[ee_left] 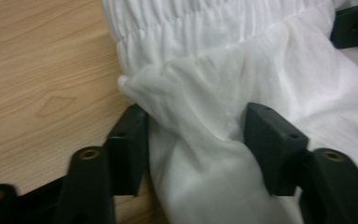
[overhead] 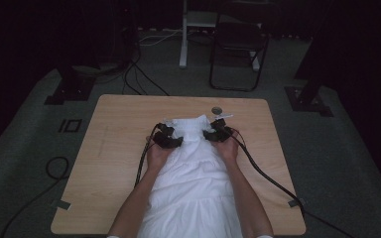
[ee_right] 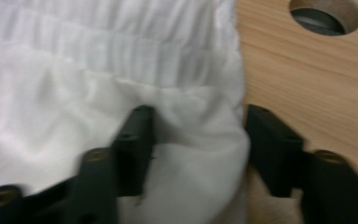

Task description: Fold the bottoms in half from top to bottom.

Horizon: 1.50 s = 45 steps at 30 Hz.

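Observation:
A white garment (overhead: 193,173) with a gathered elastic band at its far end lies lengthwise down the middle of the wooden table (overhead: 119,129). My left gripper (overhead: 167,136) sits at the garment's left edge just below the band. A raised fold of the cloth (ee_left: 200,107) is bunched between its jaws, and both pads (ee_left: 130,144) press on it. My right gripper (overhead: 217,133) mirrors it at the right edge. Its jaws are closed on a fold of the same cloth (ee_right: 200,126) beside the bare wood.
A round hole (ee_right: 326,16) in the tabletop lies just beyond the garment's right corner, seen also as the hole (overhead: 217,110) from above. Cables trail from both grippers off the table. A folding chair (overhead: 238,49) and stand legs are on the floor beyond the table.

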{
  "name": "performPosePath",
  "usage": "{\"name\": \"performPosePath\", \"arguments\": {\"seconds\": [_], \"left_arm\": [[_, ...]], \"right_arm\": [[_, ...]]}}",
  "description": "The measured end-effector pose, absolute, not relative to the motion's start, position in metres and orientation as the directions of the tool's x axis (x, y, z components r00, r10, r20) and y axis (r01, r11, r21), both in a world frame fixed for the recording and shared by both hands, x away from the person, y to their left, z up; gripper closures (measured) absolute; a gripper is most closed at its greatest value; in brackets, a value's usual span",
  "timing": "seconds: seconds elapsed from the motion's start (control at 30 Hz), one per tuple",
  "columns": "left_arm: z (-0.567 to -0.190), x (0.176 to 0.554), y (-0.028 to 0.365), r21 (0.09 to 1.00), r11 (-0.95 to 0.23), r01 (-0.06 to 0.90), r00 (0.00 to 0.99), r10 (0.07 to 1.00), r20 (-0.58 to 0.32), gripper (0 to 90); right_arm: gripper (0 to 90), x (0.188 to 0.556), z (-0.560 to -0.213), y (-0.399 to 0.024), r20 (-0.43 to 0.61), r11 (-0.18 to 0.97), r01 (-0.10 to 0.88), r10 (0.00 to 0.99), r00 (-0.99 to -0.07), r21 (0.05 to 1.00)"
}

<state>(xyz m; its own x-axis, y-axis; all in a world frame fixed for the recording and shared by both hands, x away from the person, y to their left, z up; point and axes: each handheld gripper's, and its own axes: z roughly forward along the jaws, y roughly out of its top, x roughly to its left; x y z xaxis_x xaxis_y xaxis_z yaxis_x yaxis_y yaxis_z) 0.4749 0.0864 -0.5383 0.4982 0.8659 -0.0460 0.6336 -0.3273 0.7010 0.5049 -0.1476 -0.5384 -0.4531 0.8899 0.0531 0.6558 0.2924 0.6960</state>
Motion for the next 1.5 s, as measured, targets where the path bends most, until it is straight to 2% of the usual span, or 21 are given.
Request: {"name": "performPosePath", "arguments": {"seconds": [0.1, 0.2, 0.27, 0.37, 0.4, 0.47, 0.67, 0.77, 0.87, 1.2, 1.5], "left_arm": [[-0.533, 0.479, 0.085, 0.667, -0.322, 0.671, 0.501, 0.861, -0.089, 62.6], [-0.528, 0.482, 0.087, 0.645, -0.302, 0.702, 0.497, 0.856, -0.14, 79.6], [-0.518, 0.486, 0.093, 0.647, -0.248, 0.721, 0.482, 0.851, -0.211, 82.9], [-0.489, 0.492, 0.097, 0.693, -0.266, 0.671, 0.509, 0.844, -0.169, 83.7], [-0.489, 0.492, 0.097, 0.693, -0.266, 0.671, 0.509, 0.844, -0.169, 83.7], [-0.454, 0.498, 0.097, 0.749, -0.277, 0.603, 0.53, 0.84, -0.116, 83.7], [-0.39, 0.501, 0.103, 0.842, -0.267, 0.469, 0.563, 0.825, -0.052, 83.6], [-0.37, 0.498, 0.103, 0.866, -0.258, 0.429, 0.567, 0.823, -0.035, 83.6], [-0.369, 0.491, 0.104, 0.867, -0.275, 0.416, 0.577, 0.817, -0.018, 83.6], [-0.369, 0.444, 0.107, 0.873, -0.322, 0.367, 0.646, 0.763, 0.01, 83.3], [-0.386, 0.375, 0.113, 0.877, -0.361, 0.317, 0.731, 0.683, 0.017, 82.9]], "right_arm": [[80.4, 0.5, -0.536, -0.144, 0.067, 0.291, 0.668, 0.888, -0.456, 0.685], [85.1, 0.501, -0.533, -0.143, 0.148, 0.233, 0.724, 0.895, -0.421, 0.649], [85.4, 0.502, -0.529, -0.15, 0.203, 0.2, 0.724, 0.881, -0.428, 0.66], [85.6, 0.505, -0.516, -0.166, 0.316, 0.093, 0.716, 0.853, -0.416, 0.692], [85.6, 0.505, -0.516, -0.166, 0.316, 0.093, 0.716, 0.853, -0.416, 0.692], [85.6, 0.51, -0.49, -0.173, 0.374, 0.018, 0.683, 0.827, -0.421, 0.73], [85.6, 0.512, -0.427, -0.18, 0.336, -0.014, 0.558, 0.811, -0.479, 0.83], [85.6, 0.51, -0.403, -0.181, 0.318, -0.014, 0.515, 0.801, -0.507, 0.857], [85.6, 0.505, -0.392, -0.181, 0.295, 0.008, 0.499, 0.799, -0.525, 0.866], [85.5, 0.462, -0.395, -0.19, 0.274, 0.071, 0.496, 0.761, -0.588, 0.866], [85.3, 0.395, -0.404, -0.203, 0.224, 0.158, 0.461, 0.71, -0.668, 0.873]]}}
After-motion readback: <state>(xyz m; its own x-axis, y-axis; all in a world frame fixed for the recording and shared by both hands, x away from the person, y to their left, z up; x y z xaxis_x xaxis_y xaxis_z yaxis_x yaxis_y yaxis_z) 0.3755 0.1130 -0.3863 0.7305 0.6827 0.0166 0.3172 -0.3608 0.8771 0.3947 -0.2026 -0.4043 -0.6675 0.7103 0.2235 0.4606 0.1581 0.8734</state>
